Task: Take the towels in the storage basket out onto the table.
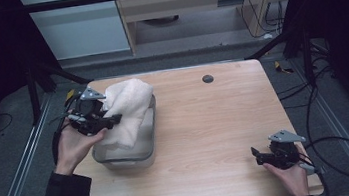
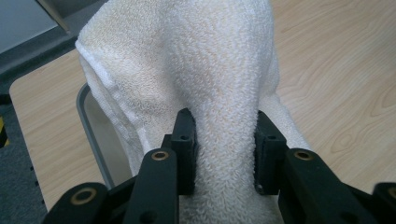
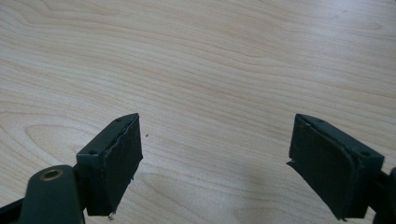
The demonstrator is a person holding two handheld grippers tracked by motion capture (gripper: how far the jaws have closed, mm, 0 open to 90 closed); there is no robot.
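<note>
Wooden table (image 1: 216, 123) mid-frame, small dark round spot (image 1: 207, 79) near its far edge. Pale cabinet (image 1: 83, 28) upper left — black cables (image 1: 341, 158) lower right on grey floor (image 1: 12, 148).

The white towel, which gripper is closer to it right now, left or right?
Left. The left gripper is clamped on the white towel over the clear bin; the right gripper sits open near the table's opposite near corner, well away.

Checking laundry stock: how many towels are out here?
1: a white terry-cloth towel, draped over the clear plastic bin and pinched by the left gripper. The bin might hide more.
</note>
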